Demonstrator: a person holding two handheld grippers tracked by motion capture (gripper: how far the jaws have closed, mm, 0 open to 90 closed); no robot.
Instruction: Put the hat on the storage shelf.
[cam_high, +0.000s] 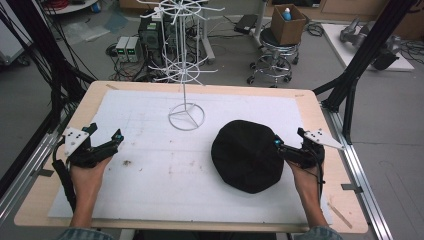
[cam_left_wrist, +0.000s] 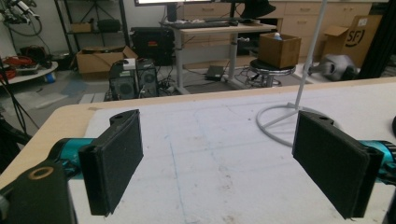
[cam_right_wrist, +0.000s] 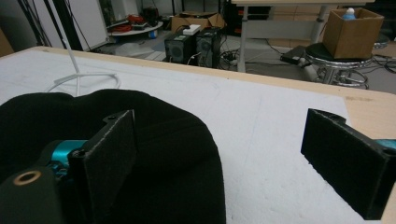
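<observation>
the black beanie (cam_high: 248, 155) looks soft, light, floppy; best pinched at its rim; both grippers' fingers (cam_right_wrist: 109, 154) stand apart, empty.

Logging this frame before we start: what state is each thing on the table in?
left gripper: open, holds nothing, over the white mat.
right gripper: open, at the hat's edge, not clamped.
black hat: lying flat on the mat.
white wire rack: upright, hooks bare.
</observation>
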